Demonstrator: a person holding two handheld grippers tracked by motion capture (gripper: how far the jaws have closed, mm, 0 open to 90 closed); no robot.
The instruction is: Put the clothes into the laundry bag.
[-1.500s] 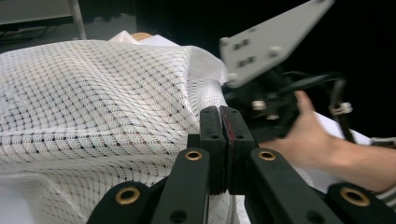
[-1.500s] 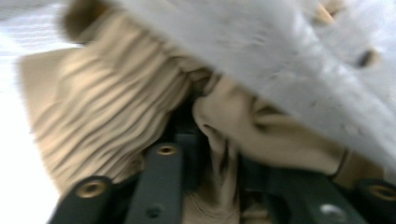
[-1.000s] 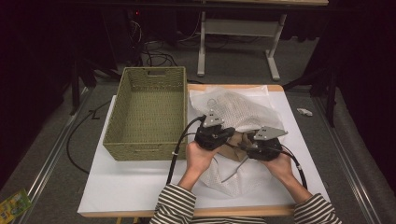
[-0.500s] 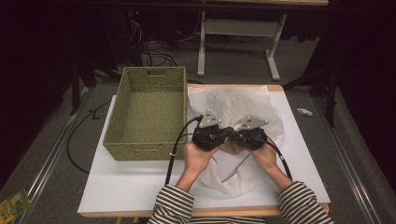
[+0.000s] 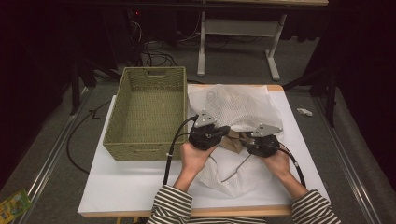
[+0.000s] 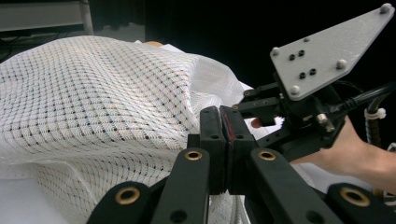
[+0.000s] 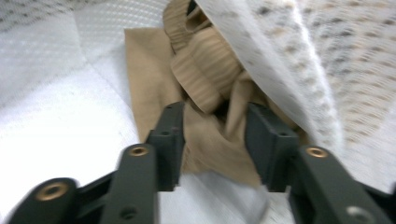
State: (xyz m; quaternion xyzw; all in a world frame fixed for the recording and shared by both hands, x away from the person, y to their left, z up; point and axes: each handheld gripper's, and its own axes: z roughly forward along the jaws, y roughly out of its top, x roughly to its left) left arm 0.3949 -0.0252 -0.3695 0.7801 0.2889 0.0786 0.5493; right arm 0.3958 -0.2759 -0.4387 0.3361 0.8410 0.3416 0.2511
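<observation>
A white mesh bag (image 5: pixel 233 105) lies across the middle of the table, and in the left gripper view the mesh bag (image 6: pixel 93 93) rises like a tent. My left gripper (image 5: pixel 223 133) is shut (image 6: pixel 223 126) on the bag's near edge. A tan garment (image 5: pixel 230 141) pokes out of the bag's mouth. My right gripper (image 5: pixel 243 140) reaches in from the right, and it is also in the left gripper view (image 6: pixel 256 106). Its jaws (image 7: pixel 215 135) stand apart on either side of the tan garment (image 7: pixel 210 70) and have just been opening, with the cloth between them.
A woven basket (image 5: pixel 140 151) stands empty on the left of the white tabletop (image 5: pixel 121 186). Cables trail from both grippers toward the near edge. A small white scrap (image 5: pixel 304 111) lies on the floor at right, a green packet (image 5: pixel 14 204) at bottom left.
The right gripper swung left against the left gripper, then drew back a little to the right. The left gripper stayed put on the bag.
</observation>
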